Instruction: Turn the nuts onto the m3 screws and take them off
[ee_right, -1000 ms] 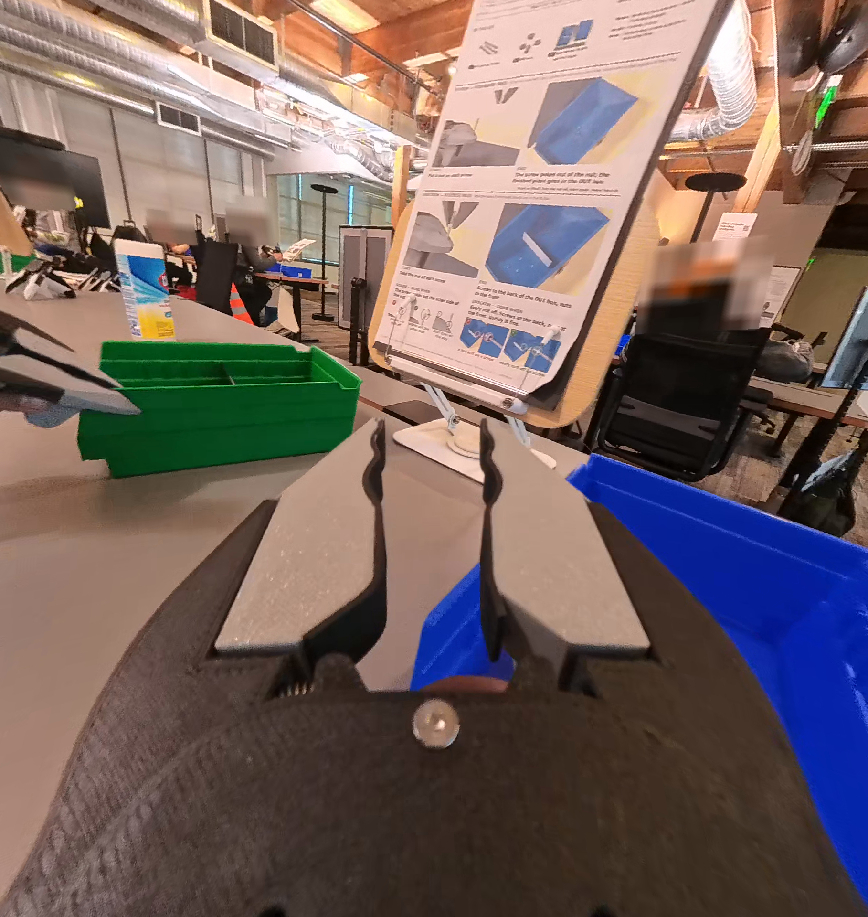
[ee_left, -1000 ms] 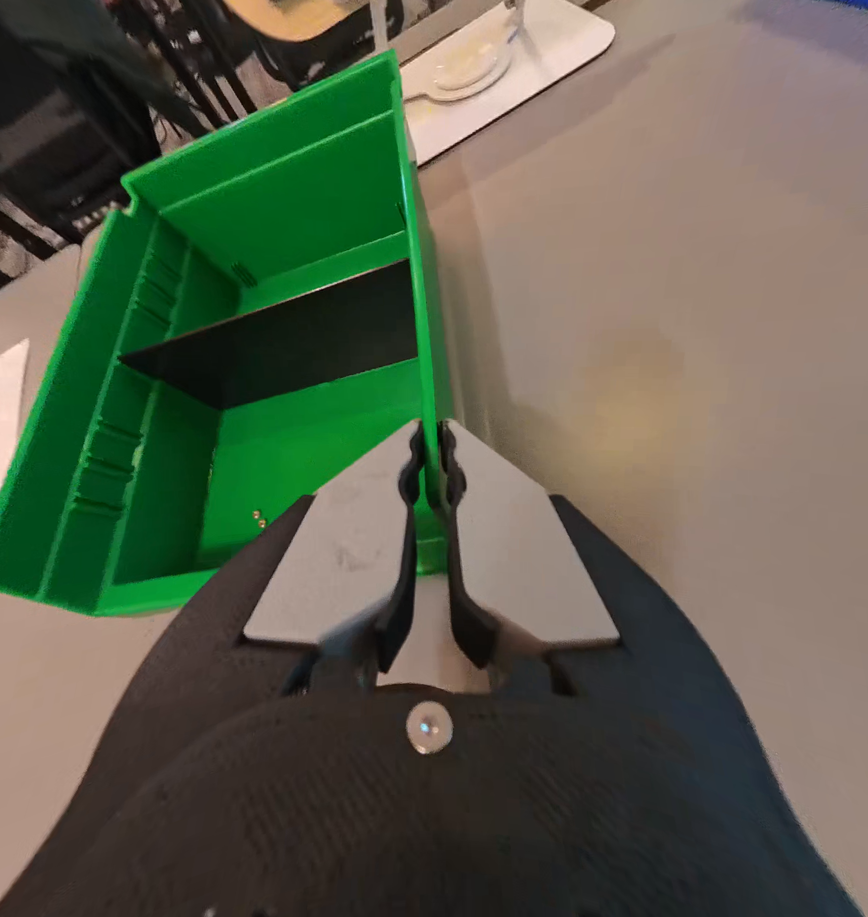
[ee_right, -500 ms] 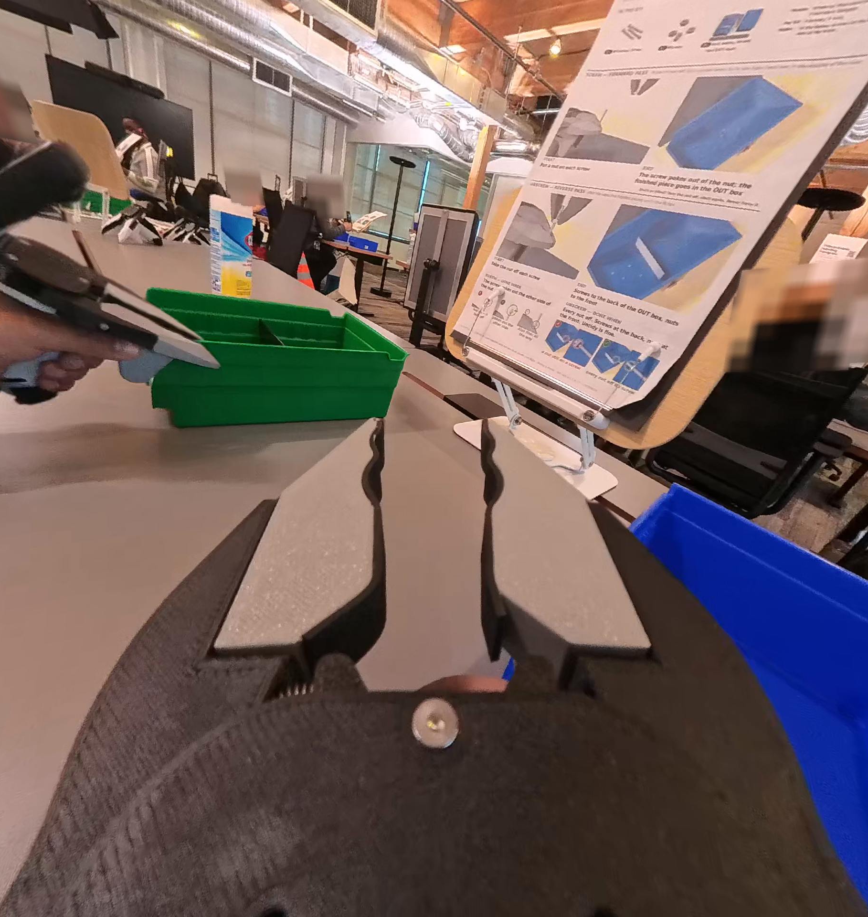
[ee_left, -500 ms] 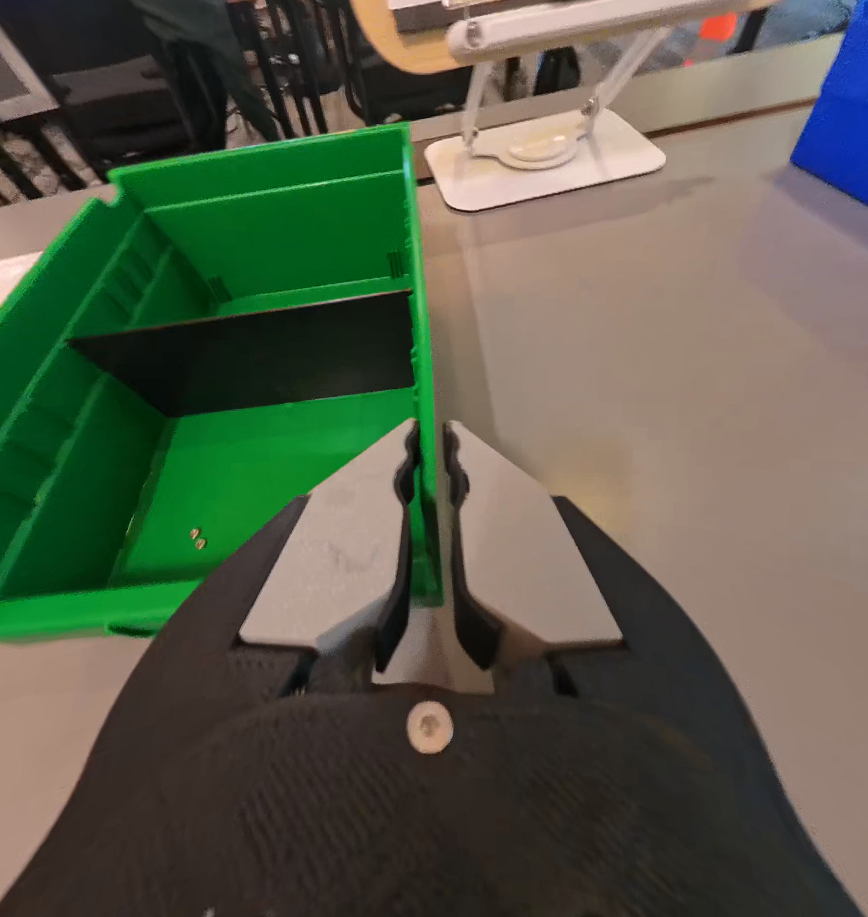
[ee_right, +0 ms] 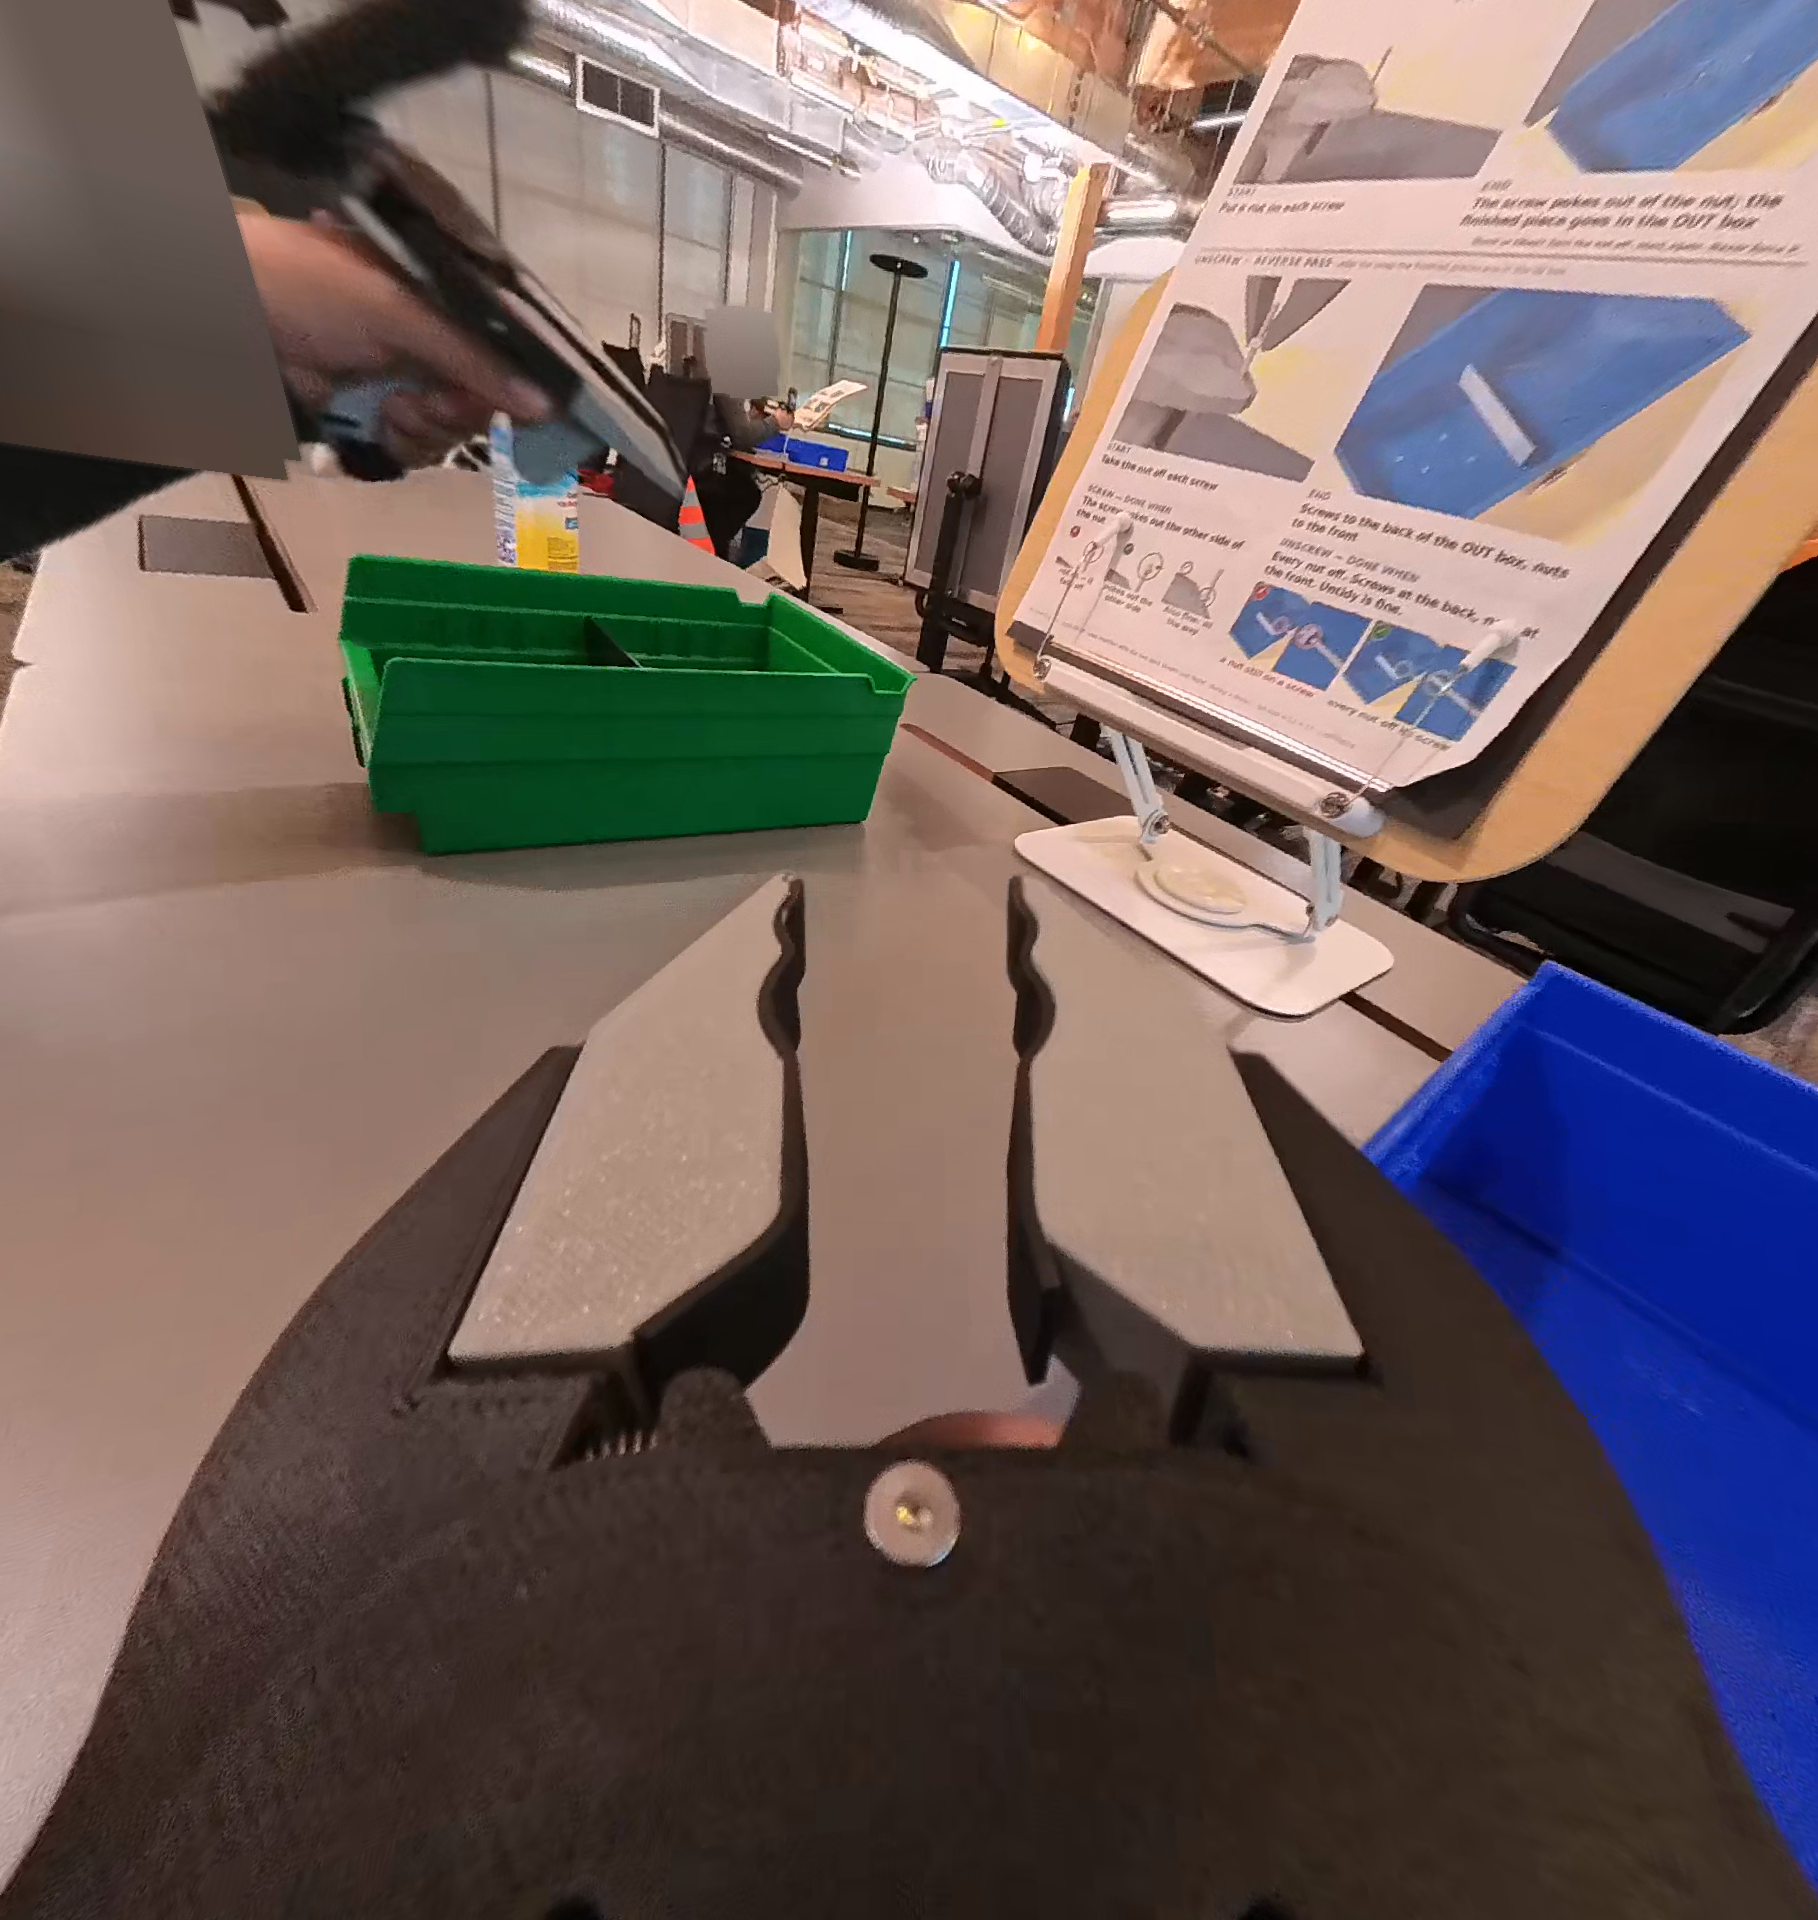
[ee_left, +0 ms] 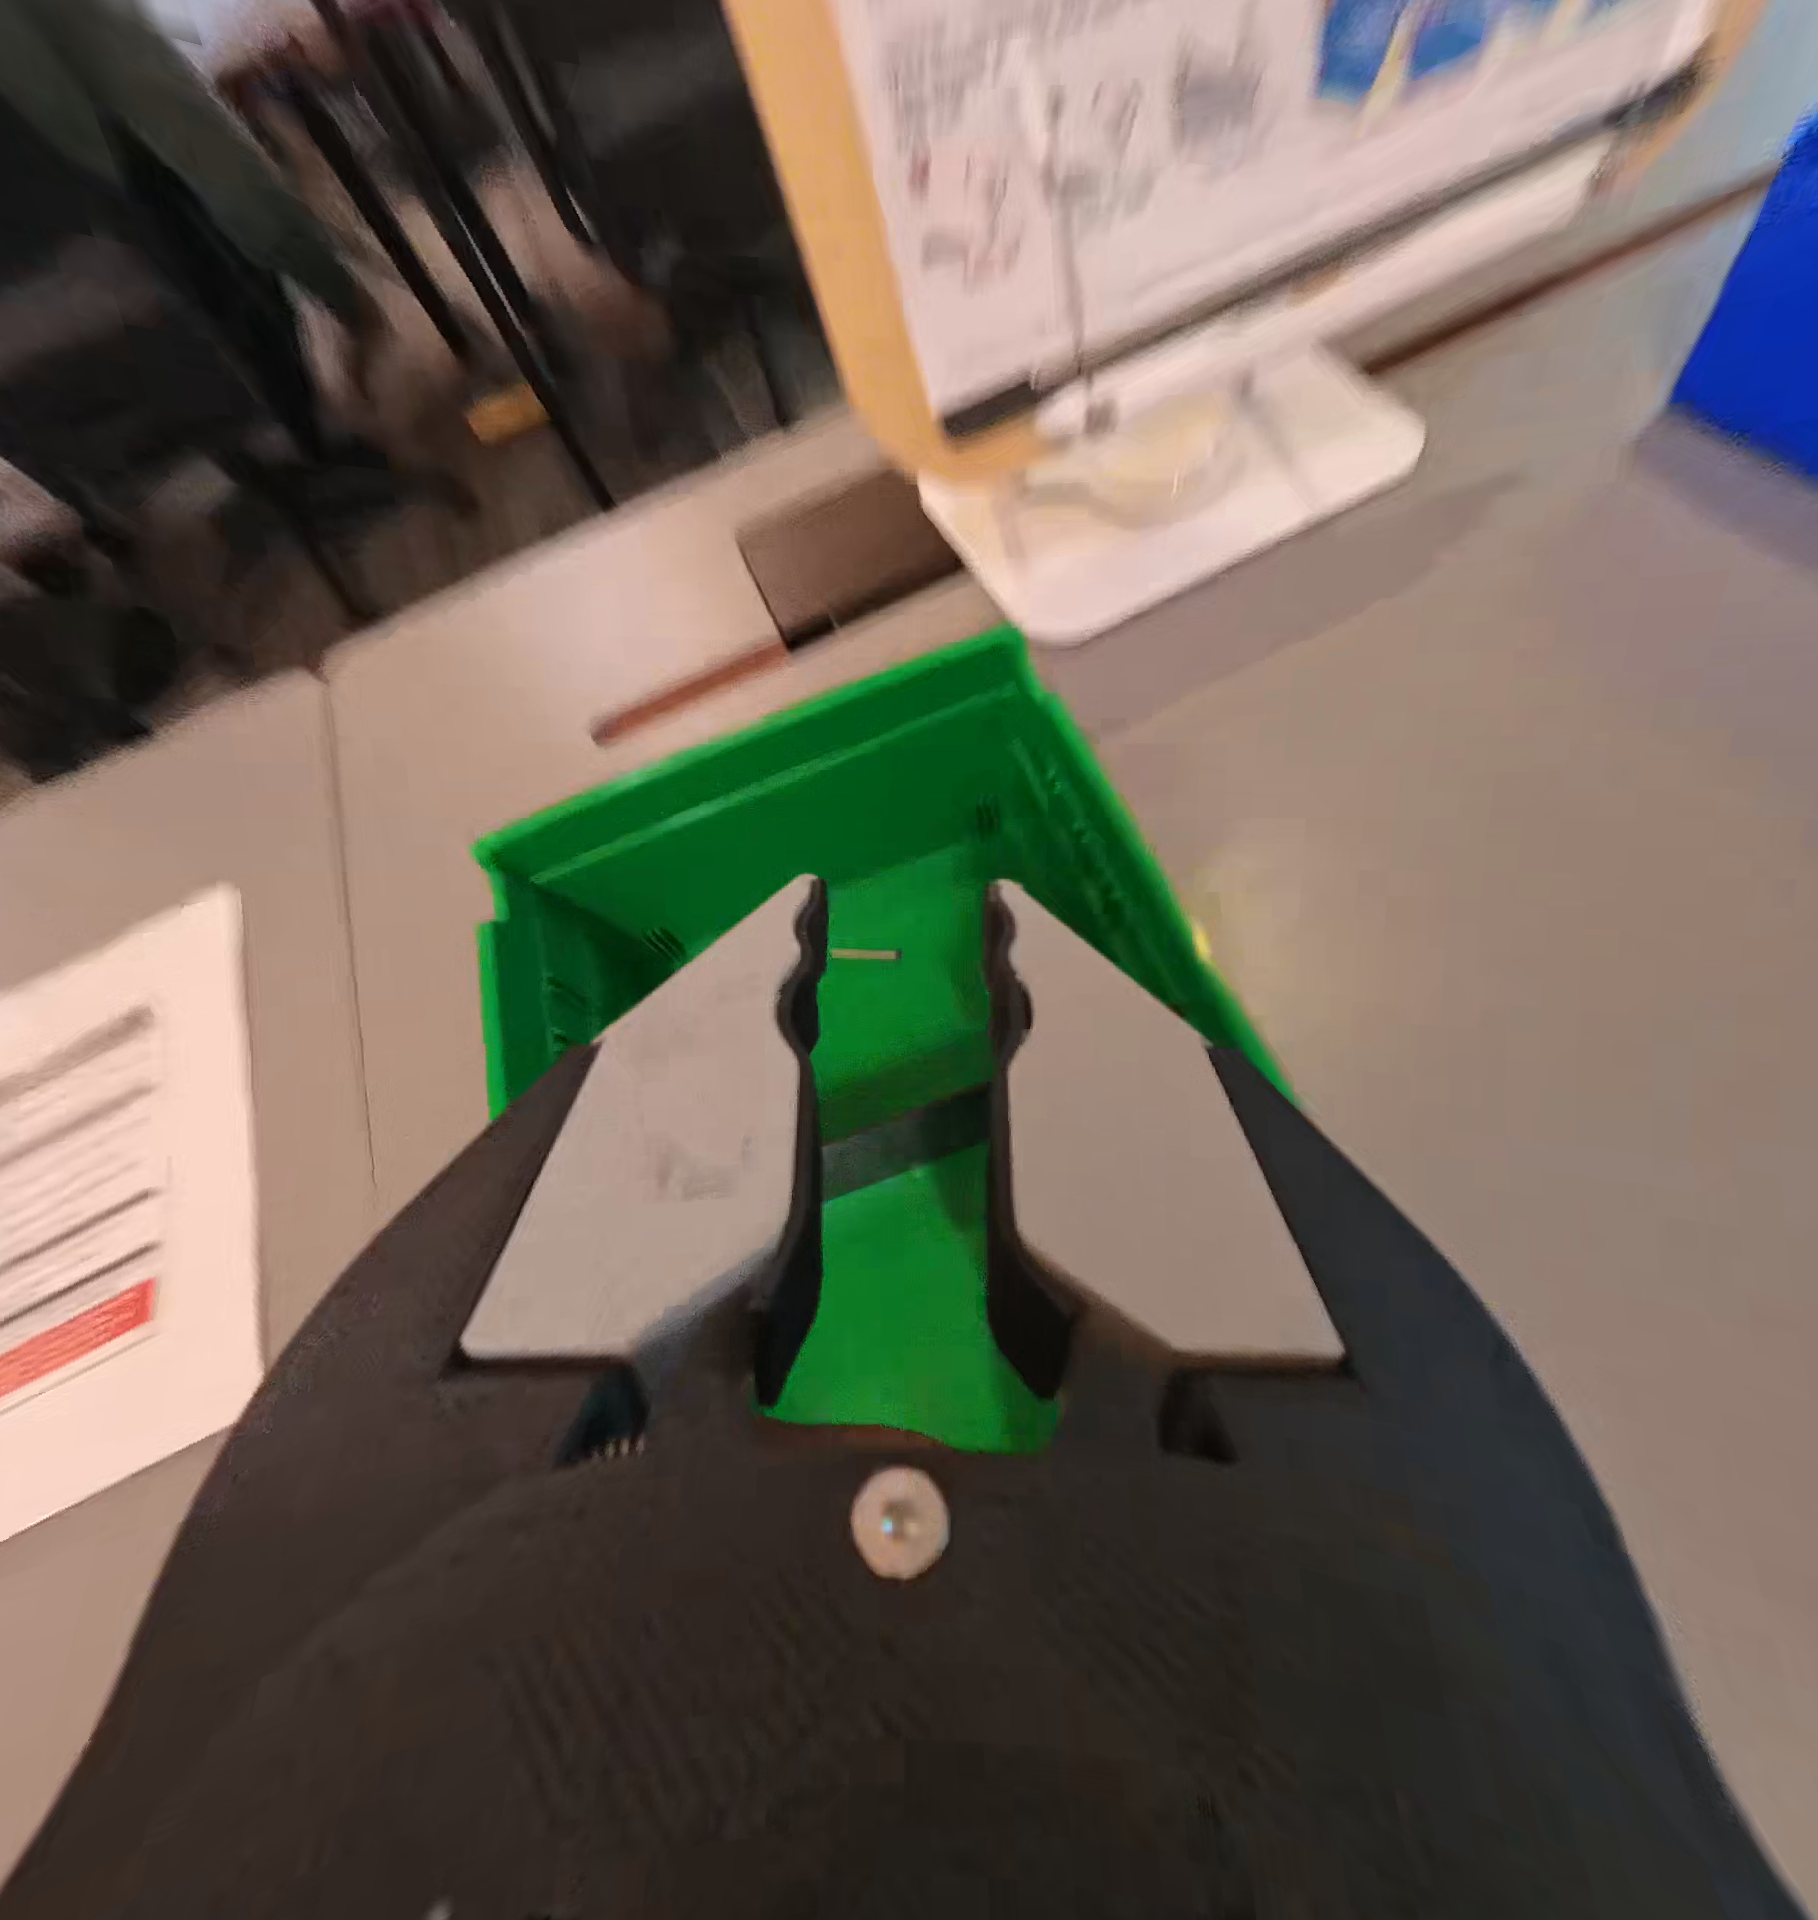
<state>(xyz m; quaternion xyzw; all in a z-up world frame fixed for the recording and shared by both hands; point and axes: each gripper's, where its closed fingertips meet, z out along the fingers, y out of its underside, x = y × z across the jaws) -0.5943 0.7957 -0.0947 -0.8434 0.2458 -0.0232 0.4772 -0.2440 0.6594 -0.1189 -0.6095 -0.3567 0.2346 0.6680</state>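
My left gripper [ee_left: 900,904] is open and empty, held above the green bin [ee_left: 780,821] and pointing down into it. A thin screw [ee_left: 863,954] lies on the bin floor in the far compartment, between my fingertips in the view. A black divider [ee_left: 905,1138] crosses the bin. The view is blurred by motion. My right gripper [ee_right: 900,925] is open and empty, low over the grey table [ee_right: 209,1039]. In the right wrist view the green bin [ee_right: 614,727] stands ahead on the left, with the left gripper [ee_right: 531,343] raised above it in a hand.
A blue bin [ee_right: 1663,1247] stands at the right of my right gripper. An instruction board on a white stand [ee_right: 1206,914] is at the back right. A white paper sheet [ee_left: 84,1195] lies left of the green bin. A bottle [ee_right: 531,509] stands behind the green bin. My right fingertips sit around 40 centimeters from my left ones.
My left gripper has opened, risen and swung over the green bin from its right wall. My right gripper has opened a little wider and turned slightly.
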